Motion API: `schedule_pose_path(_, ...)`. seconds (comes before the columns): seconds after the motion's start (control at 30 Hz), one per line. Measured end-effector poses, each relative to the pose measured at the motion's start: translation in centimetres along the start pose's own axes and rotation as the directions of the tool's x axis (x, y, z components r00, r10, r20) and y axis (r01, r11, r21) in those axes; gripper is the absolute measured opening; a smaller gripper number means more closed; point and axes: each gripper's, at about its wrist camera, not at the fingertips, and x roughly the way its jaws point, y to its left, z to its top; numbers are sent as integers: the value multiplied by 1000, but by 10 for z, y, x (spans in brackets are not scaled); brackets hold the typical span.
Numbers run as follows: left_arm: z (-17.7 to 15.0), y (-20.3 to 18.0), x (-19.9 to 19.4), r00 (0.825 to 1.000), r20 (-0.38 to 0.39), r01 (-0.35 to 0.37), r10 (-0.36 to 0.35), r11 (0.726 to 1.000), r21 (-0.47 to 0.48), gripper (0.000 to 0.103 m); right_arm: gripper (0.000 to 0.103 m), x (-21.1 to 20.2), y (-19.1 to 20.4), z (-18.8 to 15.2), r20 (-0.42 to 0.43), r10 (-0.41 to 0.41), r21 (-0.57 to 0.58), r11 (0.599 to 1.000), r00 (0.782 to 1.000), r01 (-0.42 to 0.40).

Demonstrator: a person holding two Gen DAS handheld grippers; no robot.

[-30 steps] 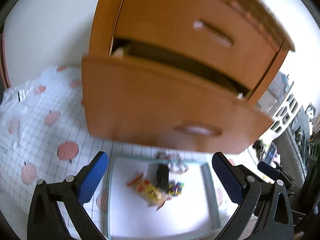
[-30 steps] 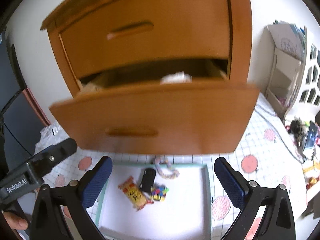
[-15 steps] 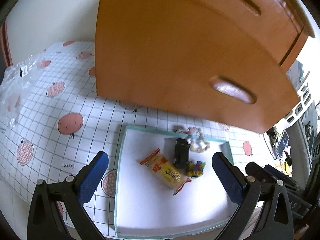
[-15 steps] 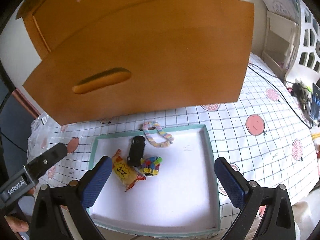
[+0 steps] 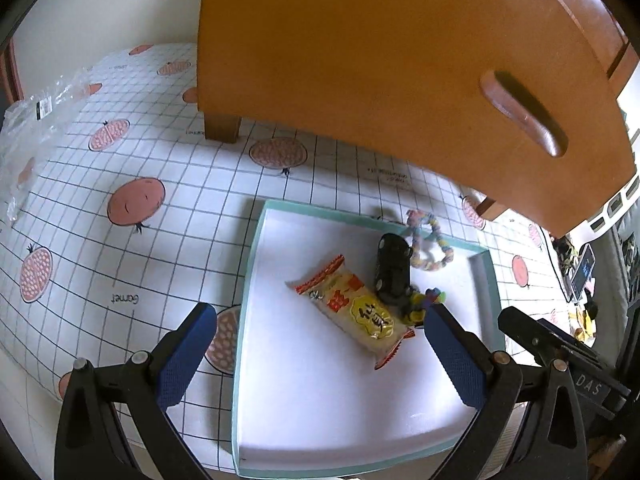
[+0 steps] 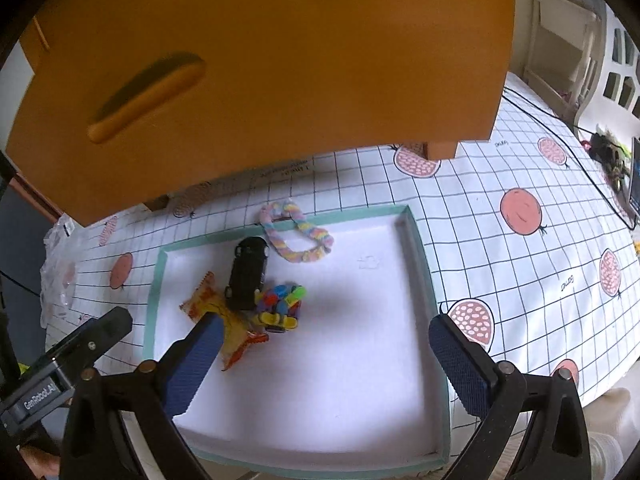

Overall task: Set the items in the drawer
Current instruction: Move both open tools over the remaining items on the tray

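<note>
A white tray with a teal rim [image 5: 256, 256] [image 6: 416, 232] lies on the tablecloth below the pulled-out wooden drawer front [image 5: 360, 64] [image 6: 280, 52]. In the tray lie a snack packet [image 5: 352, 308] [image 6: 208, 300], a black toy car [image 5: 393, 268] [image 6: 248, 268], and a small multicoloured toy [image 5: 424, 300] [image 6: 282, 300]. A pastel braided loop [image 5: 428, 244] [image 6: 296, 236] rests over the tray's far rim. My left gripper [image 5: 316, 356] hangs open above the tray's near left part. My right gripper [image 6: 324, 364] is open over the tray's near half. Nothing sits between either pair of fingers.
A clear plastic bag [image 5: 28, 128] [image 6: 60, 272] lies at the table's left. Cables and small clutter [image 6: 608, 156] sit at the far right, beside a white shelf [image 6: 560, 36]. The cabinet's wooden feet [image 5: 222, 128] [image 6: 440, 148] stand on the checked cloth behind the tray.
Both views have tilted downward and closer to the tray. The drawer's open top is out of sight; the tray and its items look larger. Both grippers stay open.
</note>
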Motion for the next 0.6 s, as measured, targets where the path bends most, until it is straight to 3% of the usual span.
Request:
schedule_pose_path(0.23, -5, -2, 21, 998, -66, 19, -19, 1000, 0, 103, 103, 16, -6, -1, -5, 11, 37, 999, 1000, -11)
schedule_pose_path(0.6, -4, -6, 60, 985, -169, -37, 32, 999, -23, 103, 103, 41, -13, -2, -46, 32, 65, 997, 998, -29)
